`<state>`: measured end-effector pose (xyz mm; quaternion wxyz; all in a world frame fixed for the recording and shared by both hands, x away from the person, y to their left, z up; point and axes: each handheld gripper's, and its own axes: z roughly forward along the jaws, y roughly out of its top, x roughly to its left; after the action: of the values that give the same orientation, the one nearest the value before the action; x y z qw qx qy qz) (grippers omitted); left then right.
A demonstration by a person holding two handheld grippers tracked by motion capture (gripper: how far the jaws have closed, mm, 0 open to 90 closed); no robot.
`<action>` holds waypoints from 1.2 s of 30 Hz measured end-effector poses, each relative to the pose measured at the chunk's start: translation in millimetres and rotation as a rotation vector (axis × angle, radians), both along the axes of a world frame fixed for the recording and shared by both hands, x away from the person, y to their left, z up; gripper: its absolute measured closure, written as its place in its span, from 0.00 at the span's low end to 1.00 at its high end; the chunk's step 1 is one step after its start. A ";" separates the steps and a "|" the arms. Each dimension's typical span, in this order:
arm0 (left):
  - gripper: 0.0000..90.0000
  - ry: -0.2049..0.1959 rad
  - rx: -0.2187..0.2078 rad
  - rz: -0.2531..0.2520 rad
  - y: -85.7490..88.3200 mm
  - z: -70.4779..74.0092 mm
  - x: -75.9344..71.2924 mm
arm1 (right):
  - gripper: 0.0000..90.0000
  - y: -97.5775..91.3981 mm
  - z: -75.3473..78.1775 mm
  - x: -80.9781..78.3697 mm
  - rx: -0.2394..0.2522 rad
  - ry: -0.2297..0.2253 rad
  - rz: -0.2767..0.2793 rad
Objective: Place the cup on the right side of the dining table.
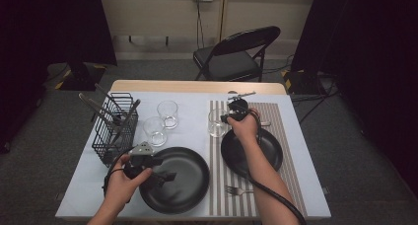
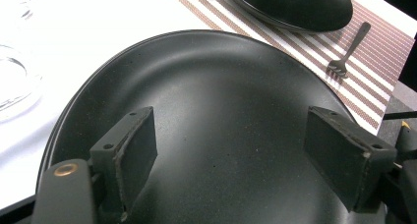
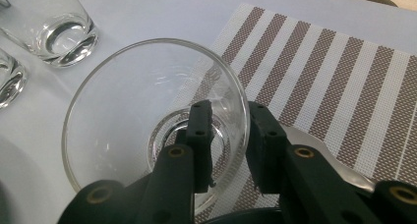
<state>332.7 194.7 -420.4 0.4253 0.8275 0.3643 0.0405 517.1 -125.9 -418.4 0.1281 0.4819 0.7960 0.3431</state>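
Nearest to you, your left gripper (image 1: 165, 177) hangs over the big black plate (image 1: 190, 178) at the near edge of the bench (image 1: 88, 158). Its fingers (image 2: 129, 150) stand wide apart with nothing between them, and the plate's dull, speckled surface shows in the gap. A fork (image 1: 235, 189) lies on the striped placemat (image 1: 288, 131) close to the near edge, beside this plate.

Farther along, your right gripper (image 1: 225, 118) is at the clear drinking glass (image 1: 217, 123), which stands upright at the left edge of the placemat, about halfway to the far edge. The glass is round and see-through, with a thick base and a thin rim. One finger (image 3: 201, 140) is inside the glass and the other outside, so the wall is between them; the gap is narrow, and you cannot tell for sure if the pads press on the wall. The near part of the rim is hidden behind the fingers.

Your hand covers part of a second black plate (image 1: 268, 151). Two more glasses (image 1: 161, 121) stand towards the left, partly cut off in the right gripper view. The wire basket (image 1: 116, 131) near the left edge holds dark utensils that are hard to make out.
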 end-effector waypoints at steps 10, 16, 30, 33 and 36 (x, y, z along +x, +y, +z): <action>0.22 0.005 -0.007 -0.001 -0.4 0.4 0.1 | 0.79 1.6 0.7 0.8 0.001 -0.011 -0.001; 0.22 0.003 -0.004 -0.005 -1.4 -0.5 0.9 | 0.75 -0.1 0.3 1.1 0.010 -0.007 -0.004; 0.23 0.006 -0.003 -0.003 -2.1 -1.2 3.0 | 0.60 -0.3 2.6 4.0 0.034 0.010 -0.011; 0.23 0.006 -0.012 0.000 -1.9 -0.9 2.8 | 0.58 0.5 3.4 3.7 0.039 0.013 -0.011; 0.23 0.005 -0.008 0.000 -1.2 -0.6 2.4 | 0.55 0.4 3.4 3.7 0.041 0.014 -0.009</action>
<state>335.2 193.5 -420.9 0.4276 0.8260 0.3655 0.0370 520.7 -125.5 -415.0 0.1142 0.4904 0.7874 0.3555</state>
